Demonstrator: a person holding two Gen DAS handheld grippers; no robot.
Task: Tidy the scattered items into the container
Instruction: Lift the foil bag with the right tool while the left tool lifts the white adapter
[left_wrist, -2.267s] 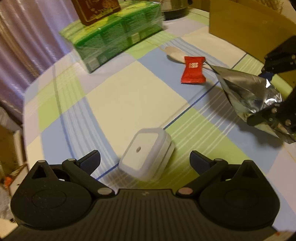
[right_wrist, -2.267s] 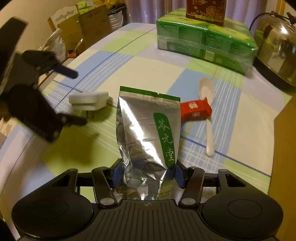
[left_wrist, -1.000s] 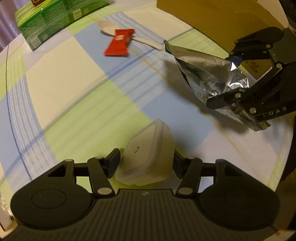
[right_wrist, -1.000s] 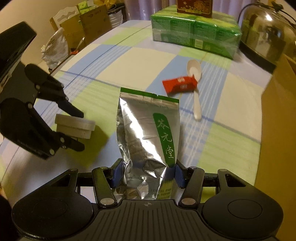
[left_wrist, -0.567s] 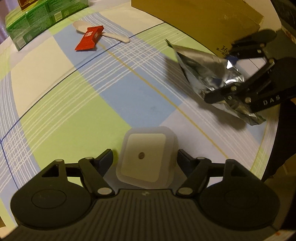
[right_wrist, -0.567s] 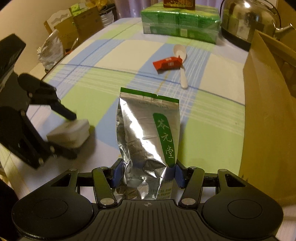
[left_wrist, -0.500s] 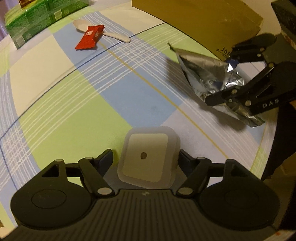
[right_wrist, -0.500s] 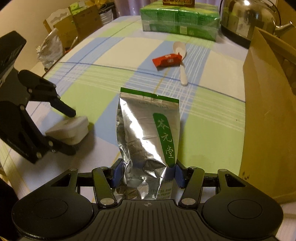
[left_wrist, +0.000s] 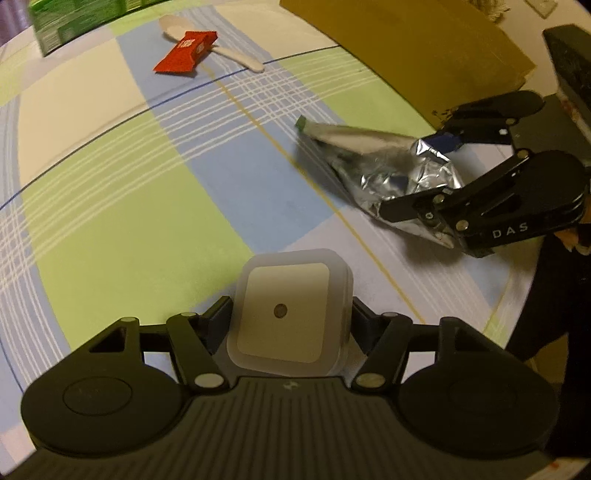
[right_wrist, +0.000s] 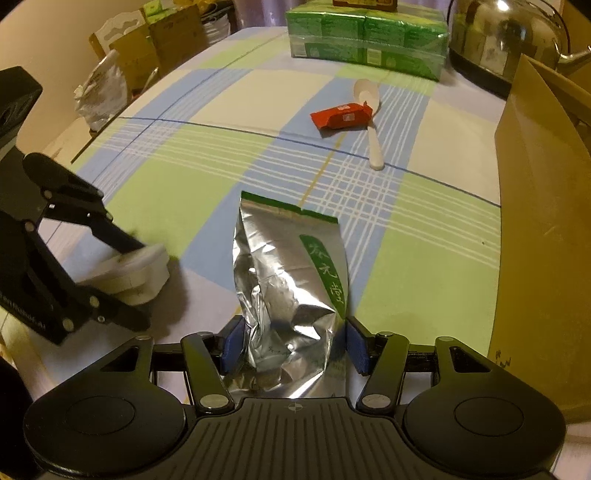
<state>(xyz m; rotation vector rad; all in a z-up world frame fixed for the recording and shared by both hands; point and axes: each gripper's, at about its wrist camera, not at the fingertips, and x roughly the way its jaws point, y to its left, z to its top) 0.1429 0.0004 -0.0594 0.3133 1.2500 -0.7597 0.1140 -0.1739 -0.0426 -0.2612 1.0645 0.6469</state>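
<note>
Left wrist view shows the left gripper (left_wrist: 290, 323) clenched on a white square plug-in light (left_wrist: 290, 314), its flat face with a small dark dot in the middle turned toward the camera and both fingers pressed against its sides, held above the checked tablecloth (left_wrist: 110, 192). To the right in that view the right gripper (left_wrist: 439, 177) grips a silver foil pouch (left_wrist: 384, 173) by its crumpled lower end, the pouch's green-edged top pointing out over the cloth toward the table's middle. Behind that gripper stands the brown cardboard box (left_wrist: 406, 48), its near wall close to the pouch. Farther across the table a red snack packet (left_wrist: 184, 53) lies partly over a white plastic spoon (left_wrist: 229, 55), touching it near the bowl, and the corner of a green multipack (left_wrist: 74, 14) shows at the far edge. Right wrist view confirms the pouch (right_wrist: 291, 280) standing upright between the right gripper's (right_wrist: 291, 347) blue-padded fingers, squeezed at its base, with green characters down its right side. At left there the other gripper (right_wrist: 125, 273) holds the light (right_wrist: 136, 273) just off the cloth. The box wall (right_wrist: 543, 221) fills the right side, with a metal kettle (right_wrist: 502, 40) beyond it
</note>
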